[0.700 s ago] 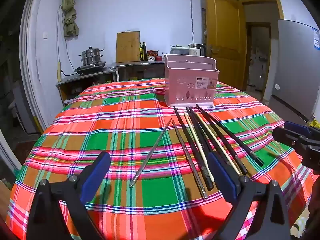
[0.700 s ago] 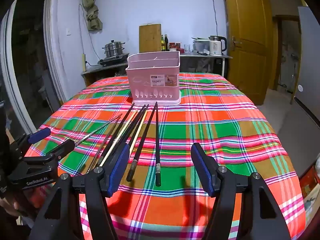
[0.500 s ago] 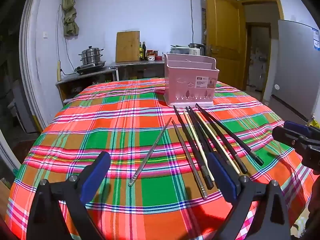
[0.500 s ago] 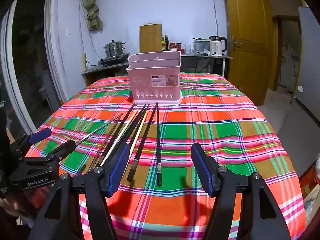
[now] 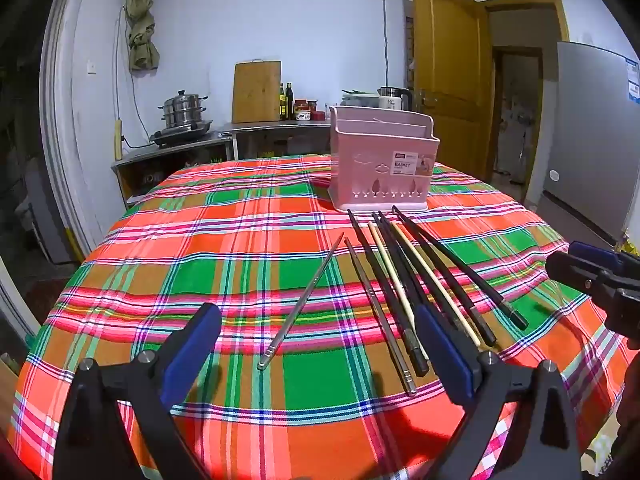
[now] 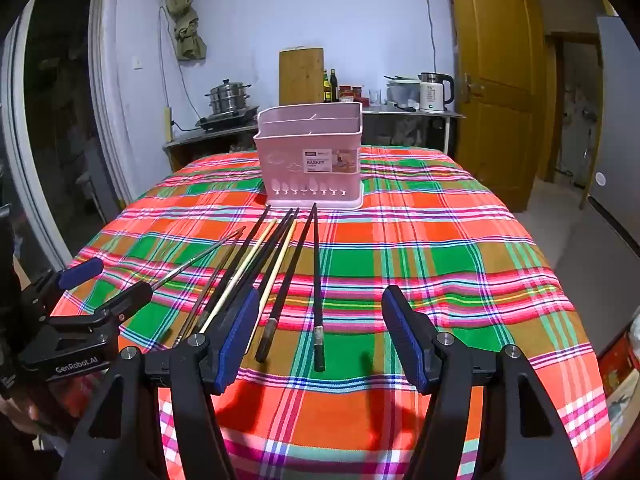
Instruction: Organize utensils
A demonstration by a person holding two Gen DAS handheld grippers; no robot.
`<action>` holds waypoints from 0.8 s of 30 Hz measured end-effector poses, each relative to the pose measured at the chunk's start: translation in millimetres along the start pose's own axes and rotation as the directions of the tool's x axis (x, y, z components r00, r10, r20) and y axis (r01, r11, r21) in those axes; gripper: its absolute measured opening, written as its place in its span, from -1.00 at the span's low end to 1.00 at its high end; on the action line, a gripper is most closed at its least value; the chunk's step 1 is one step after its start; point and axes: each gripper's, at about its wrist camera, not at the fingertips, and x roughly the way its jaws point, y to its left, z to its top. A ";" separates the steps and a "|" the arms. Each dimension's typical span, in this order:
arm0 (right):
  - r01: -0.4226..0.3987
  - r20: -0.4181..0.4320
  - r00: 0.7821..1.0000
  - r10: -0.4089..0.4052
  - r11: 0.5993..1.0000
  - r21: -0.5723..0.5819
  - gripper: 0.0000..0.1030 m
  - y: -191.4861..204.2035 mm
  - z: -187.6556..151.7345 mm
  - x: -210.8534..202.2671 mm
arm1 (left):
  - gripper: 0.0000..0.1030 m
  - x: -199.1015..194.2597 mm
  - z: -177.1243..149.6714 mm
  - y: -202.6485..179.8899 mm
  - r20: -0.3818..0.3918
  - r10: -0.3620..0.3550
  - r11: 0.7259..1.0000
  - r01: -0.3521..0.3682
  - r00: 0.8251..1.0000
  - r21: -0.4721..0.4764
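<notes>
Right wrist view: far left, left gripper (image 6: 112,284) body reads "GenRobot.AI", jaws spread, nothing between. Centre, pink utensil basket (image 6: 310,160) stands upright on the plaid tablecloth (image 6: 440,264); sticker reads "BASKET". Chopsticks (image 6: 280,264) lie fanned on the cloth just in front of the basket, tips toward it. Right gripper (image 6: 320,336) tilts down over their near ends, jaws released, empty. Left wrist view: metal chopstick (image 5: 304,300) lies apart, left of the bundle; basket label again "BASKET".

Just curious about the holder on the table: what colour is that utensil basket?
Pale pink utensil basket, with a printed label on its front; the right wrist view shows it best.
</notes>
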 end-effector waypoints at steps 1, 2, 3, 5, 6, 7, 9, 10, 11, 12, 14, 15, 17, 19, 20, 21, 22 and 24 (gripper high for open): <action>0.001 0.001 1.000 -0.001 1.000 0.000 0.25 -0.1 -0.2 -0.6 | 0.92 0.4 0.0 -0.3 -0.001 0.000 1.000 0.000 1.000 0.001; 0.000 0.002 1.000 0.000 1.000 0.000 0.25 1.0 1.3 2.2 | 0.92 0.8 0.1 -0.6 -0.002 -0.001 1.000 0.001 1.000 0.001; 0.000 0.002 1.000 0.000 1.000 0.001 0.25 0.8 1.3 2.5 | 0.92 1.1 0.2 -1.0 -0.002 -0.001 1.000 0.001 1.000 0.002; 0.000 0.002 1.000 0.000 1.000 0.001 0.25 2.1 1.5 2.5 | 0.92 1.0 -0.3 -1.4 -0.001 -0.002 1.000 0.002 1.000 0.003; -0.001 0.001 1.000 0.001 1.000 0.001 0.25 2.1 1.5 2.6 | 0.92 0.1 -1.5 -0.1 0.000 -0.001 1.000 0.001 1.000 0.000; 0.000 0.001 1.000 0.000 1.000 0.000 0.25 2.3 1.5 2.5 | 0.92 0.3 -1.7 -0.3 0.001 0.000 1.000 0.000 1.000 0.000; 0.000 0.004 1.000 0.000 1.000 -0.001 0.25 2.2 0.9 1.2 | 0.92 0.9 -2.1 -0.8 0.001 -0.001 1.000 0.001 1.000 0.000; -0.002 0.004 1.000 0.002 1.000 -0.001 0.25 2.0 0.9 1.5 | 0.92 1.1 -2.3 -1.1 0.001 0.000 1.000 0.000 1.000 0.000; -0.004 0.004 1.000 0.004 1.000 0.000 0.25 1.1 1.2 1.4 | 0.92 -0.1 -1.3 0.1 0.000 -0.002 1.000 0.002 1.000 -0.001; -0.004 0.004 1.000 0.004 1.000 0.000 0.25 0.8 1.3 1.8 | 0.92 0.0 -1.4 -0.1 0.000 -0.003 1.000 0.003 1.000 0.000; -0.004 0.004 1.000 0.004 1.000 0.000 0.25 0.6 1.5 2.0 | 0.92 0.3 -1.6 -0.9 0.000 -0.002 1.000 0.002 1.000 0.002; -0.003 0.004 1.000 0.003 1.000 0.001 0.25 0.6 1.6 2.0 | 0.92 0.5 -1.5 -0.2 0.000 -0.002 1.000 0.002 1.000 0.000; -0.002 0.004 1.000 0.002 1.000 -0.001 0.25 1.3 1.4 1.7 | 0.92 1.0 -1.8 -0.4 0.000 -0.003 1.000 0.003 1.000 0.001; -0.002 0.004 1.000 0.002 1.000 -0.001 0.25 1.5 1.9 1.9 | 0.92 0.9 -1.7 -0.7 0.000 -0.003 1.000 0.003 1.000 0.001; -0.001 0.005 1.000 0.001 1.000 -0.001 0.25 1.6 1.9 1.8 | 0.92 0.8 -1.8 -0.7 0.001 -0.003 1.000 0.003 1.000 0.001; -0.001 0.004 1.000 0.001 1.000 -0.002 0.25 1.6 2.0 2.3 | 0.92 0.9 -1.9 -0.8 0.001 -0.003 1.000 0.003 1.000 0.001; -0.001 0.003 1.000 0.001 1.000 -0.002 0.25 1.5 2.1 2.6 | 0.92 1.2 -2.1 -1.0 0.001 -0.003 1.000 0.003 1.000 0.001; -0.001 0.005 1.000 0.001 1.000 -0.003 0.25 1.8 2.6 2.6 | 0.92 1.5 -2.4 -1.2 0.001 -0.004 1.000 0.004 1.000 0.001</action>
